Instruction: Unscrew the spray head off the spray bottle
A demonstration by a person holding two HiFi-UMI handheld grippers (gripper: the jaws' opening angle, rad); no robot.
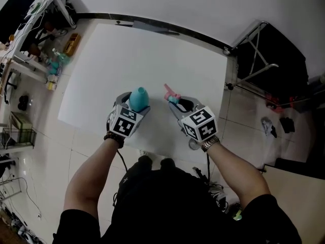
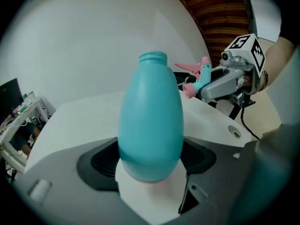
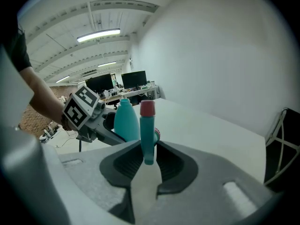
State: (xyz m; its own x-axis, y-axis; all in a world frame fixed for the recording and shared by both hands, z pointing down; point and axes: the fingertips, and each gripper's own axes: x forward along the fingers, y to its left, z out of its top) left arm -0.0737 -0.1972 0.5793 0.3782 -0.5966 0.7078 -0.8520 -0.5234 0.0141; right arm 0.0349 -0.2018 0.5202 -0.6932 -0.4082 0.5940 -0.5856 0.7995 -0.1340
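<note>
Centre frame, your left gripper (image 1: 133,107) clamps the teal egg-shaped plastic bottle (image 1: 139,98); your right gripper (image 1: 175,101) pinches the detached teal-and-pink spray head (image 1: 171,92). Unscrewing looks done; set both down.

one bottle (image 1: 139,97), one spray head (image 1: 171,92), two tools (image 1: 135,107) (image 1: 175,102)

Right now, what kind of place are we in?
Probably an open-plan office or lab workspace: desks with monitors sit under ceiling strip lights, and a white table stands on a tiled floor.
</note>
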